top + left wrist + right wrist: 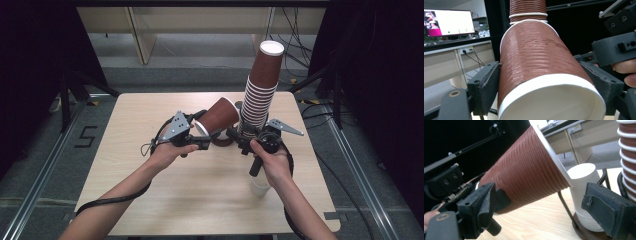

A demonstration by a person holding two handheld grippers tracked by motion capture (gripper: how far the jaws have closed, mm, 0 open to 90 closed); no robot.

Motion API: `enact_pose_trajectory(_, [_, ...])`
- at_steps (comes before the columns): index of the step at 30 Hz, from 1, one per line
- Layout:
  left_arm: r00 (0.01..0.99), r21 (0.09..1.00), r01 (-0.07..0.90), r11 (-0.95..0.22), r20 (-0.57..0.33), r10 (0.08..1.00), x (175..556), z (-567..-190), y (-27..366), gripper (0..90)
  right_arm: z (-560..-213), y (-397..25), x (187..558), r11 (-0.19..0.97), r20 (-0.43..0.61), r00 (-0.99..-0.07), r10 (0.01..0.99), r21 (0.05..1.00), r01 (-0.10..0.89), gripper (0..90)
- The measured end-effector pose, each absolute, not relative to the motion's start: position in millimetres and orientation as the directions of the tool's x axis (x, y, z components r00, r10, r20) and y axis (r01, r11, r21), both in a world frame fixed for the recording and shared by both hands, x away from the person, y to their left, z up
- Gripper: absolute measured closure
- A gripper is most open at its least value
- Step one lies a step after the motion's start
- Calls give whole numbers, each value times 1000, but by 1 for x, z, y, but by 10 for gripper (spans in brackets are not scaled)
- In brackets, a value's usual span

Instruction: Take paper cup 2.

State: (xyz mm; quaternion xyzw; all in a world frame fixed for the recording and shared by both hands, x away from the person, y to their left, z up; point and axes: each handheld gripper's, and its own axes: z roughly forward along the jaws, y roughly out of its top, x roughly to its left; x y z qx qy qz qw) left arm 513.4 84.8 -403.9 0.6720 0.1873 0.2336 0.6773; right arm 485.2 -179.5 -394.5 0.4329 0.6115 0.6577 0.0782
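Note:
A single ribbed brown paper cup is held tilted above the table, base towards my left gripper, which is shut on its lower part. In the left gripper view both pads press the brown cup on either side. My right gripper is just right of it, at the foot of a tall leaning stack of upturned brown cups. In the right gripper view the jaws of my right gripper stand wide open, with the tilted cup ahead and nothing between the pads.
An upturned white cup sits on a dark round stand beside the stack. Another white cup stands on the wooden table under the right hand. Dark curtains and tripod legs flank the table; a monitor is beyond.

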Motion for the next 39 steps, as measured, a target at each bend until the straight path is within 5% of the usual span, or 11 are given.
enact_pose_trajectory(14, [811,995,-104,-8,89,578,510,-405,83,197,-399,-173,489,-366,622,-571,536,781,507,115])
enact_pose_trajectory(39, [812,993,-118,-4,99,576,507,-408,79,197,-402,-167,493,-396,655,-548,520,754,525,91])
